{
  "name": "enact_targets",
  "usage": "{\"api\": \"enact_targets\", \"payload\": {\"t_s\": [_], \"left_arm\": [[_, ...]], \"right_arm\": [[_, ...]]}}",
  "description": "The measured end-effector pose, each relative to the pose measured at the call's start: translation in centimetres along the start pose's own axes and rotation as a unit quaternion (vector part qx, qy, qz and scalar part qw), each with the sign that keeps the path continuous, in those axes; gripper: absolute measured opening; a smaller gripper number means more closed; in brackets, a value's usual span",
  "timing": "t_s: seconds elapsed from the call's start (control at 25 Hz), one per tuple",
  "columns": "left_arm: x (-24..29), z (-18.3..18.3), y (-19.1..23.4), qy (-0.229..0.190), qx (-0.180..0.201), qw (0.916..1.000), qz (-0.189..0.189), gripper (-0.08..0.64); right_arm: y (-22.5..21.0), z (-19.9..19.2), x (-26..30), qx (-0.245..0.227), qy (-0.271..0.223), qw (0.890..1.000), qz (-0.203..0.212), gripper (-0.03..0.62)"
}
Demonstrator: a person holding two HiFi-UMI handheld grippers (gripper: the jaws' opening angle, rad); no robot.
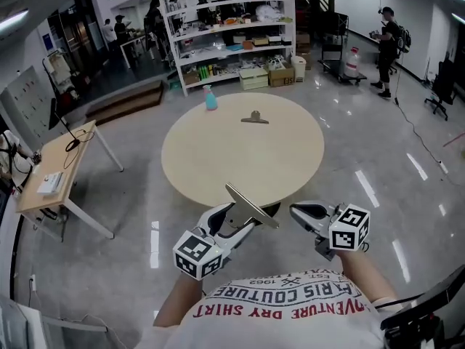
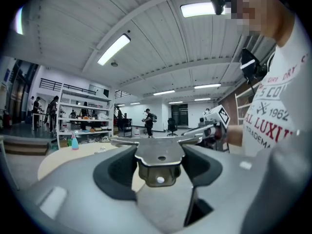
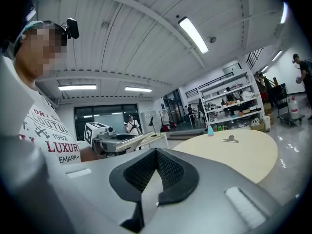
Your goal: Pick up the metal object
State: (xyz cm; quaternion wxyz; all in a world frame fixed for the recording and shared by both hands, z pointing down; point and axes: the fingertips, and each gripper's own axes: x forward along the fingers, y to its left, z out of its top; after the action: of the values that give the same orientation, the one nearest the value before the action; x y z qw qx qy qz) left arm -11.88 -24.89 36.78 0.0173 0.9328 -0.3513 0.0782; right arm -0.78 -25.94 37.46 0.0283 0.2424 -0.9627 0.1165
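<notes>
My left gripper (image 1: 240,222) is shut on a large metal clip (image 1: 251,206), held in the air just off the near edge of a round beige table (image 1: 218,166). In the left gripper view the clip (image 2: 158,151) spans the jaws, its flat handles pointing forward. A second metal clip (image 1: 255,118) lies on the far side of the table, also seen from the right gripper view (image 3: 230,139). My right gripper (image 1: 306,214) hovers beside the left one, shut with nothing in it; its dark pads (image 3: 168,172) meet.
A blue spray bottle (image 1: 211,98) stands at the table's far edge. A small wooden desk (image 1: 58,173) is at the left. White shelves (image 1: 232,35) with goods line the back, with people near them. Another person (image 1: 385,49) stands far right on the glossy floor.
</notes>
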Motion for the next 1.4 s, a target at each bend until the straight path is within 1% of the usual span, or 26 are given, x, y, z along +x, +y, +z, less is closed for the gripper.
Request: {"api": "enact_targets", "payload": {"t_s": [0.08,0.2,0.32,0.52,0.6,0.72,0.84,0.96,1.04,1.2,1.4], "left_arm": [[-1.4,-0.6,-2.2,-0.001,-0.006,1.0000,0.003,0.282],[-3.2,-2.5,-6.5,0.010,-0.019,0.9997,0.005,0.282],[-5.2,-3.8,-12.1,0.026,-0.033,0.9991,0.005,0.282],[-9.7,-5.2,-21.4,0.024,-0.059,0.9980,0.000,0.282],[-11.4,-5.2,-24.5,0.025,-0.054,0.9982,0.000,0.282],[-13.4,-4.5,-28.0,0.022,-0.055,0.9983,0.000,0.282],[-14.7,-3.5,-29.6,0.014,-0.055,0.9983,-0.005,0.282],[-15.2,-3.3,-30.9,0.016,-0.030,0.9994,-0.003,0.282],[-15.5,-3.4,-31.7,0.013,-0.020,0.9997,-0.004,0.282],[-16.5,-3.7,-32.8,0.009,-0.021,0.9997,-0.006,0.282],[-17.5,-3.2,-32.6,0.002,-0.019,0.9998,0.000,0.282]], "right_arm": [[2.2,-1.2,-1.7,0.001,0.000,1.000,0.001,0.000],[5.4,-3.6,-5.5,0.010,-0.002,1.000,-0.007,0.000],[8.9,-6.5,-10.5,0.032,0.000,0.999,-0.022,0.001],[15.1,-11.4,-18.6,0.058,-0.001,0.998,-0.038,0.000],[17.5,-12.0,-21.0,0.061,-0.007,0.997,-0.039,0.000],[20.3,-11.2,-23.4,0.055,-0.020,0.998,-0.036,0.000],[22.1,-9.9,-24.2,0.039,-0.033,0.998,-0.032,0.000],[23.3,-10.1,-24.6,0.034,-0.038,0.998,-0.028,0.000],[23.9,-10.8,-24.8,0.034,-0.035,0.998,-0.027,0.000],[25.1,-11.2,-24.8,0.026,-0.026,0.999,-0.028,0.000],[26.4,-10.6,-24.0,0.012,-0.023,1.000,-0.017,0.000]]}}
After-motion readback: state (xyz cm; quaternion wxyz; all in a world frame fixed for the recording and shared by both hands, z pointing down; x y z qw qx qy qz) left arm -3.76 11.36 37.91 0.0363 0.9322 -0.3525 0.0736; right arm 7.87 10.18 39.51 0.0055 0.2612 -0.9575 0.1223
